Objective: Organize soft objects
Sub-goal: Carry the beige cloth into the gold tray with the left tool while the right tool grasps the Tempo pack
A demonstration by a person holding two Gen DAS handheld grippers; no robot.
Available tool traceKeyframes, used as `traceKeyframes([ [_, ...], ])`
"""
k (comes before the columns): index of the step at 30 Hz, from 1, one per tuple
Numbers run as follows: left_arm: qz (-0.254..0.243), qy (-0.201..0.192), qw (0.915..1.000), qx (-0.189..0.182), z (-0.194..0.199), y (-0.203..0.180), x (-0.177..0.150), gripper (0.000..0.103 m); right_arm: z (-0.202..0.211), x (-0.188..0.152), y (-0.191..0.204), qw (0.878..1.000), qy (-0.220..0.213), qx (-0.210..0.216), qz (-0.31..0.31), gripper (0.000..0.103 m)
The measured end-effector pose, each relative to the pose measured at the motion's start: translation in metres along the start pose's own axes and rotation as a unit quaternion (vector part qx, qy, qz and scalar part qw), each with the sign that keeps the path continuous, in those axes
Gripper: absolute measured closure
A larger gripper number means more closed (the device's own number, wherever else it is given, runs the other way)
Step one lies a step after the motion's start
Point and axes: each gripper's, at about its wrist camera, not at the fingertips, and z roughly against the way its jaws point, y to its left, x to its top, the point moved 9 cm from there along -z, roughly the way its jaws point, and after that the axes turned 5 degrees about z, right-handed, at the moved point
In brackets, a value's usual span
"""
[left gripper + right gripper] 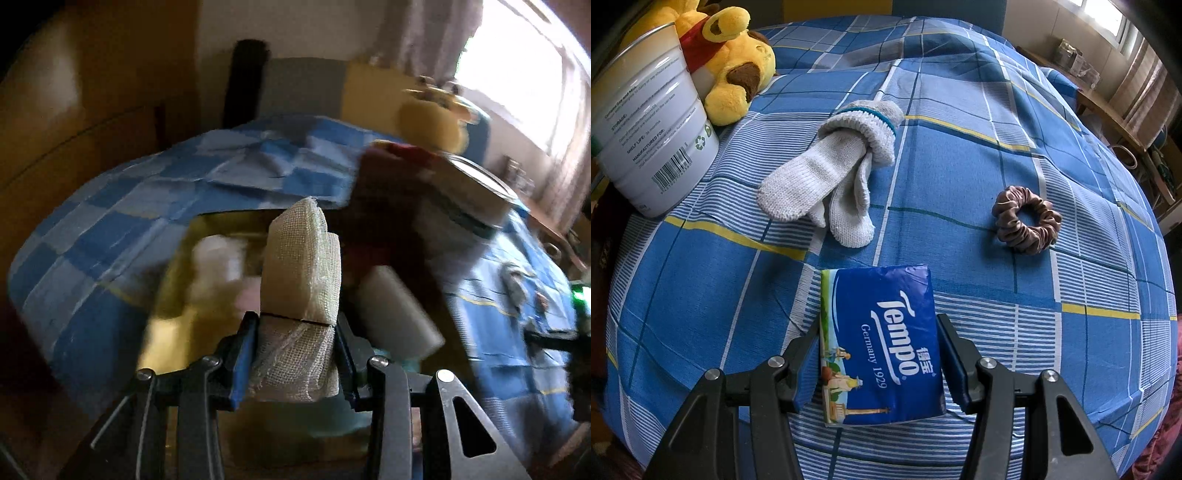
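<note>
My left gripper is shut on a cream mesh-wrapped sponge and holds it upright above a yellow bin that holds several soft items, among them a white foam block. The left wrist view is blurred. My right gripper has its jaws around a blue Tempo tissue pack lying on the blue checked bed; a small gap shows beside each finger. A grey knitted sock pair and a brown scrunchie lie beyond the pack.
A white tin can stands at the left of the bed, with a yellow plush bear behind it. A wooden shelf runs along the right under the window. The can and bear also show in the left wrist view.
</note>
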Motion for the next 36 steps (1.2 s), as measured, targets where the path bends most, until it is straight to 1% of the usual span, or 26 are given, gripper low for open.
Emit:
traceKeyframes([
  [2,0.013,0.011,0.9996,0.024,-0.007,0.024,-0.003,0.063,0.0,0.0,0.0,1.0,0.0,-0.002,0.001,0.046],
  [6,0.031,0.036,0.9974,0.054,-0.024,0.054,-0.017,0.063,0.0,0.0,0.001,1.0,-0.001,-0.002,0.002,0.046],
  [10,0.034,0.056,0.9958,0.064,-0.036,0.059,-0.028,0.062,0.001,0.0,0.001,1.0,-0.001,-0.003,0.002,0.046],
  [12,0.033,0.064,0.9956,0.061,-0.042,0.058,-0.032,0.061,0.001,0.0,0.001,1.0,-0.001,-0.003,0.002,0.046],
  [14,0.03,0.073,0.9949,0.063,-0.045,0.056,-0.036,0.055,0.001,0.0,0.0,1.0,-0.001,-0.003,0.001,0.046],
  [15,0.031,0.074,0.995,0.059,-0.046,0.055,-0.037,0.049,0.0,0.0,0.0,1.0,-0.001,-0.003,0.001,0.046],
  [16,0.031,0.073,0.9952,0.057,-0.046,0.055,-0.037,0.041,0.0,0.0,0.0,1.0,-0.001,-0.002,0.001,0.046],
  [18,0.033,0.068,0.9954,0.058,-0.044,0.055,-0.035,0.032,0.0,0.0,0.0,1.0,-0.001,-0.001,0.0,0.046],
  [19,0.034,0.064,0.9957,0.058,-0.042,0.055,-0.032,0.03,0.0,0.0,0.0,1.0,-0.001,-0.002,0.0,0.046],
  [23,0.031,0.047,0.9965,0.062,-0.032,0.054,-0.023,0.03,0.0,0.0,0.0,1.0,-0.001,-0.001,-0.001,0.046],
  [27,0.024,0.024,0.998,0.054,-0.017,0.047,-0.012,0.03,0.0,0.0,0.0,1.0,-0.001,-0.001,-0.001,0.046],
  [30,0.013,0.005,0.9991,0.04,-0.004,0.036,-0.003,0.029,0.0,0.0,0.0,1.0,0.0,-0.001,-0.002,0.046],
  [36,-0.01,-0.008,0.9998,0.013,0.01,0.014,0.002,0.029,0.0,0.0,0.0,1.0,0.002,-0.001,-0.004,0.047],
])
